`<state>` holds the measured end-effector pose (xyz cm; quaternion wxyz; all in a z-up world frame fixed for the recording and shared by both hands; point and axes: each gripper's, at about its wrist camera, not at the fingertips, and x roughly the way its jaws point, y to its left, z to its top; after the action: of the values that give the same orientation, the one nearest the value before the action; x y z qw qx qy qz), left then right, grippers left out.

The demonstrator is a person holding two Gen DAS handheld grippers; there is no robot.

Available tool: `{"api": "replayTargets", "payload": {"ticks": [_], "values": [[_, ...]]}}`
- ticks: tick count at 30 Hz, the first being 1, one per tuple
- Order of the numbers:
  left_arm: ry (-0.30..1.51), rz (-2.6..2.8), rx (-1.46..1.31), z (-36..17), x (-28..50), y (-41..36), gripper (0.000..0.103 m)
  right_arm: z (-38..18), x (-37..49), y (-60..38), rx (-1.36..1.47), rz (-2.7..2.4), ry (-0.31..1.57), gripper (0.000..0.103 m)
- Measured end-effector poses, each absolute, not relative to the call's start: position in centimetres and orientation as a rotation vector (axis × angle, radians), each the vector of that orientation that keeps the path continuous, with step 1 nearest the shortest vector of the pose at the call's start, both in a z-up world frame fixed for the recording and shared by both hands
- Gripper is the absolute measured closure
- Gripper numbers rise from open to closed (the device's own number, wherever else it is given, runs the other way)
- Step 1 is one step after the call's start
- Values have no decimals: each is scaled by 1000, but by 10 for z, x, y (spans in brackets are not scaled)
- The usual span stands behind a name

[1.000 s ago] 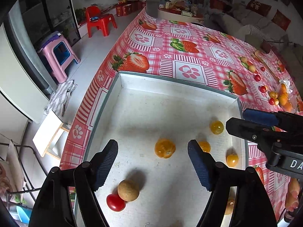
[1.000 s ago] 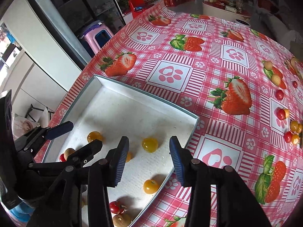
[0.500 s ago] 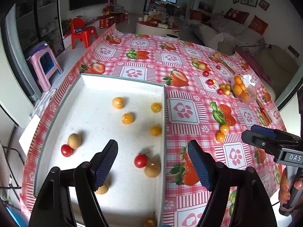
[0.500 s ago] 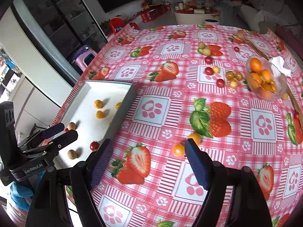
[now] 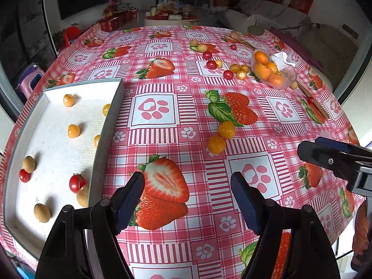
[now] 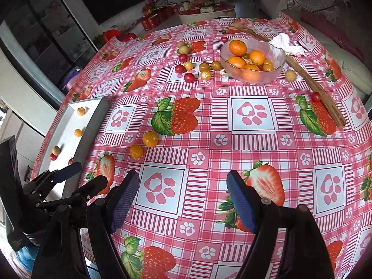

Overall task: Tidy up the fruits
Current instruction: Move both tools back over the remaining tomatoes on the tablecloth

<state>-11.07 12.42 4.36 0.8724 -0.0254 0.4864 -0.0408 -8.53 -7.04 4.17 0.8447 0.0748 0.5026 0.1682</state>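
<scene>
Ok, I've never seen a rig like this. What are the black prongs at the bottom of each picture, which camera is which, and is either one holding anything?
No robot here: a person holds one two-finger gripper in each hand, each with a fisheye camera looking along its fingers. One picture is from the left gripper, the other from the right gripper. Both stand open and hold nothing. Below is a table with a strawberry-print tablecloth. At the left sits a white tray with small yellow, red and brown fruits. Two yellow-orange fruits lie loose on the cloth ahead. Farther back, a glass bowl of oranges, more scattered small fruits, a wooden utensil and a crumpled tissue.
</scene>
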Motion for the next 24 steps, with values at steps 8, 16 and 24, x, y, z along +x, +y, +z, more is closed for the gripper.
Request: {"api": "replayTargets", "payload": {"ticks": [8, 16, 24], "values": [[1019, -100, 13, 29, -85, 101, 26, 26, -54, -74, 160, 334, 1064, 23], [1023, -105, 40, 16, -70, 92, 31, 1, 3, -51, 164, 331, 1090, 37], [1028, -105, 53, 11, -59, 86, 44, -5, 57, -20, 108, 268, 1018, 40]]}}
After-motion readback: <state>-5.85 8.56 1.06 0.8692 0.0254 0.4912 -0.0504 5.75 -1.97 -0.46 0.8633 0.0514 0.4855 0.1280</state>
